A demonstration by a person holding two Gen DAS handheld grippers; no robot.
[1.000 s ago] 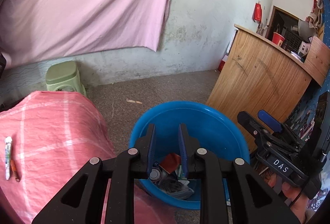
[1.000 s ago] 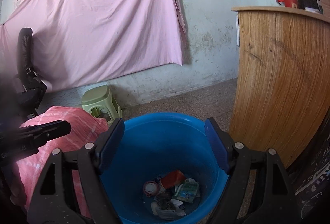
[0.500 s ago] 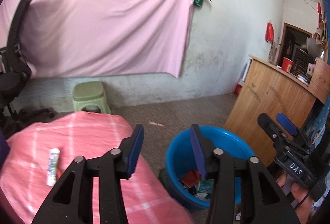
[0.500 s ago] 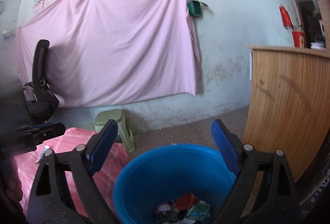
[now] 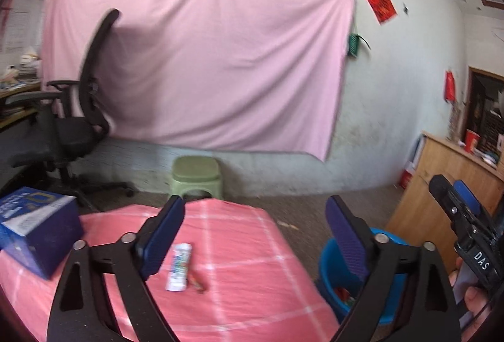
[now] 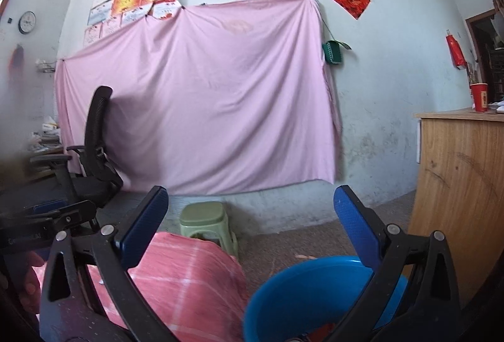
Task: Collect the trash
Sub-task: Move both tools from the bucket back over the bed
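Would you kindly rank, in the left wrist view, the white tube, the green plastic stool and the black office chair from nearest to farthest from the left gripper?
1. The white tube lies on the pink checked cloth, just ahead of the open left gripper.
2. The green plastic stool stands on the floor beyond the cloth.
3. The black office chair stands far left, by the wall.

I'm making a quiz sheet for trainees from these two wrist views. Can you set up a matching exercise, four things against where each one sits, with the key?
Things:
1. white tube
2. blue bucket
3. green stool
4. red cup

Places:
A. on the wooden counter
B. on the pink cloth
C. on the floor, against the wall under the hanging pink sheet
D. on the floor, between cloth and counter

Pairs: 1-B, 2-D, 3-C, 4-A
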